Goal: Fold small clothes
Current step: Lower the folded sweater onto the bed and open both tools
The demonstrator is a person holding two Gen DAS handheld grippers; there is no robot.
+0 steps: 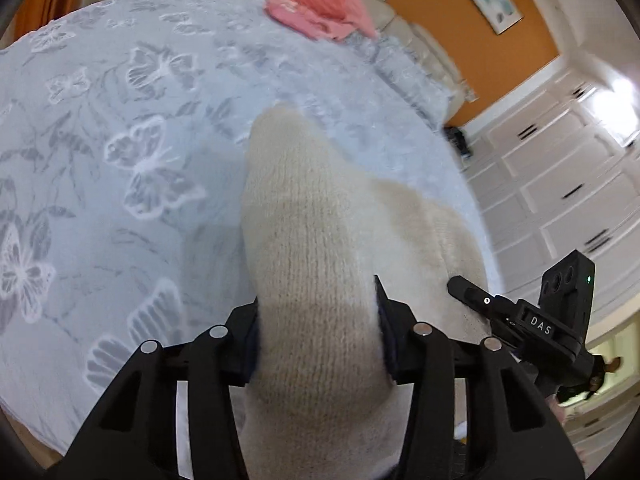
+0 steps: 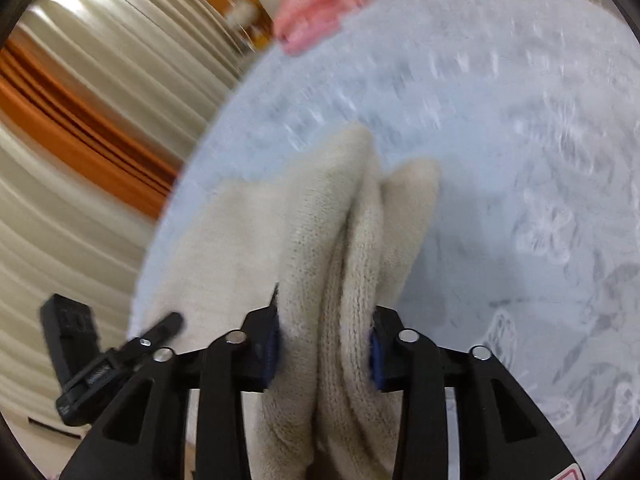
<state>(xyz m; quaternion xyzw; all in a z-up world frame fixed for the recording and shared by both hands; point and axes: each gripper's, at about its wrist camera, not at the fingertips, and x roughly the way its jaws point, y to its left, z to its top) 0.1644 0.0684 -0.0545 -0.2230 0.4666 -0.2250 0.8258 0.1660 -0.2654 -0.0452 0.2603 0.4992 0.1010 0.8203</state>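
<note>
A cream knitted garment (image 1: 312, 264) hangs between both grippers above the bed. My left gripper (image 1: 316, 320) is shut on a thick fold of it; the knit bulges forward between the fingers and hides the fingertips. My right gripper (image 2: 324, 340) is shut on bunched folds of the same garment (image 2: 352, 248), which droops toward the bedspread. The right gripper also shows at the lower right of the left wrist view (image 1: 520, 312); the left gripper shows at the lower left of the right wrist view (image 2: 120, 348).
A pale blue bedspread with white butterflies (image 1: 140, 152) covers the bed. A pink garment (image 1: 316, 4) lies crumpled at its far end, blurred in the right wrist view (image 2: 316, 8). White cupboards (image 1: 568, 184) stand to the right, beige and orange curtains (image 2: 80, 112) to the left.
</note>
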